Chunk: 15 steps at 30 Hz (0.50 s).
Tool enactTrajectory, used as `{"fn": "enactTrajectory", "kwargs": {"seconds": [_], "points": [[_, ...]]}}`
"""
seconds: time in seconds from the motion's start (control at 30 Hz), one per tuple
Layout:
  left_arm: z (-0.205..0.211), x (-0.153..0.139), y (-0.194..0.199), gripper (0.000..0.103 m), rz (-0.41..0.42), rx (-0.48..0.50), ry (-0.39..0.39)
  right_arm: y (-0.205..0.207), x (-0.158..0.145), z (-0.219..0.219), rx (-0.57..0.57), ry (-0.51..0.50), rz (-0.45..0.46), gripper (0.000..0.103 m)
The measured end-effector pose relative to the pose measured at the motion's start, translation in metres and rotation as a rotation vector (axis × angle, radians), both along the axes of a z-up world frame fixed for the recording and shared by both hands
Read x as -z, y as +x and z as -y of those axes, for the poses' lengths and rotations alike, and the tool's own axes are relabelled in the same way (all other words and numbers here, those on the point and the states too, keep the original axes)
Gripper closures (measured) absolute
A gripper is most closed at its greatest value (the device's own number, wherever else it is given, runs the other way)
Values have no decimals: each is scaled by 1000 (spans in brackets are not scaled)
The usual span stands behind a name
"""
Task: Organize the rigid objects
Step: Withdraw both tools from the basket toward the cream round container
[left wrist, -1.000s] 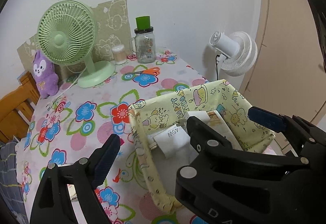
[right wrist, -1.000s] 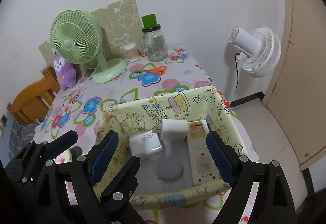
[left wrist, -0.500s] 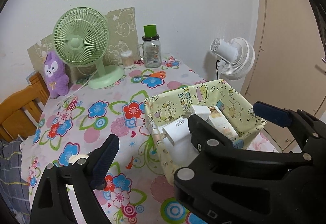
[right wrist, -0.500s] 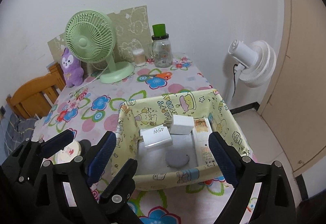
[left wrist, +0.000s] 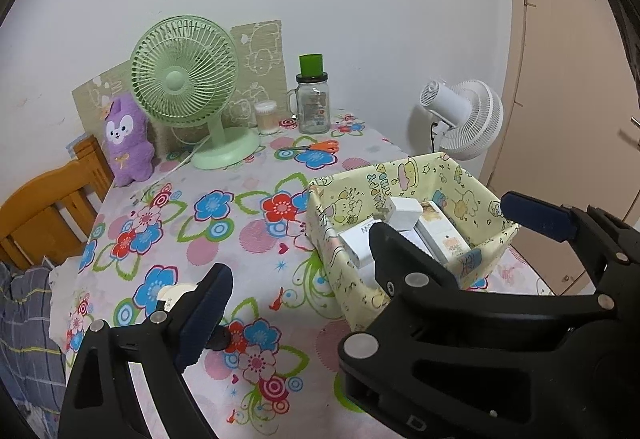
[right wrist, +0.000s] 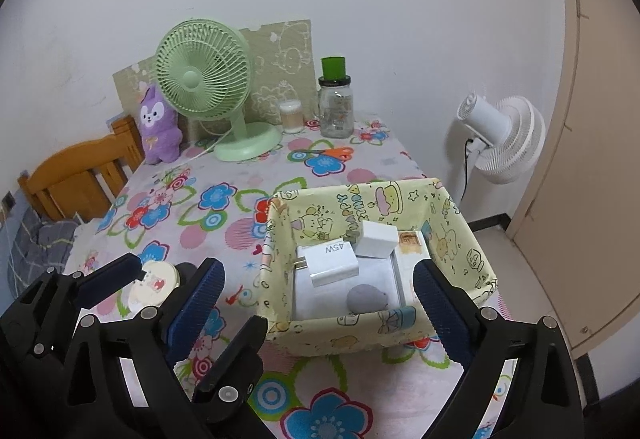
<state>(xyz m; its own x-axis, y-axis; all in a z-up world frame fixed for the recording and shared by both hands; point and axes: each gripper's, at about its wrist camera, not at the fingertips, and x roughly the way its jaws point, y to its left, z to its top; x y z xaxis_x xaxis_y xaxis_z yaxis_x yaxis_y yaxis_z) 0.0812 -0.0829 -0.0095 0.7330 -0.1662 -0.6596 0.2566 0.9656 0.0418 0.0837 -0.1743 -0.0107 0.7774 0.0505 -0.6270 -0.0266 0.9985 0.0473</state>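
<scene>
Starting at the left edge of the flowered table [right wrist: 224,239], a round tin [right wrist: 154,281] is sitting near the front, still outside the box. The left gripper [right wrist: 136,289] is hovering right over it, its jaws spread wide and holding nothing; the tin is lying between them in the right wrist view but nothing is pressing on it. A careless close here could be clipping the tin's rim and skidding it off the near edge, which is close by.

Moving right, the fabric box [right wrist: 288,331] is standing near the right side of the table, with two white chargers [right wrist: 332,259], a gray pebble-shaped thing [right wrist: 366,297] and a flat white carton [left wrist: 438,231] lying inside. The right gripper [right wrist: 318,313] is hanging over the box's near wall, its jaws opening and nothing between the pads. That wall looks soft, so a finger catching it could be dragging the whole box toward the right edge, or folding it and tipping the chargers out.

Farther back, the green fan [right wrist: 208,79], a glass jar [right wrist: 336,107] and orange scissors [right wrist: 332,152] are standing well clear.
</scene>
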Motion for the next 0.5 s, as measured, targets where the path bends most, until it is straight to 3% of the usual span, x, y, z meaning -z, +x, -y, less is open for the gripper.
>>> {"fn": "enactTrajectory", "kwargs": {"seconds": [0.5], "points": [[-31,-1,-30,0,77,-56,17,-24,-3,-32,-50,-43,35,6]]}}
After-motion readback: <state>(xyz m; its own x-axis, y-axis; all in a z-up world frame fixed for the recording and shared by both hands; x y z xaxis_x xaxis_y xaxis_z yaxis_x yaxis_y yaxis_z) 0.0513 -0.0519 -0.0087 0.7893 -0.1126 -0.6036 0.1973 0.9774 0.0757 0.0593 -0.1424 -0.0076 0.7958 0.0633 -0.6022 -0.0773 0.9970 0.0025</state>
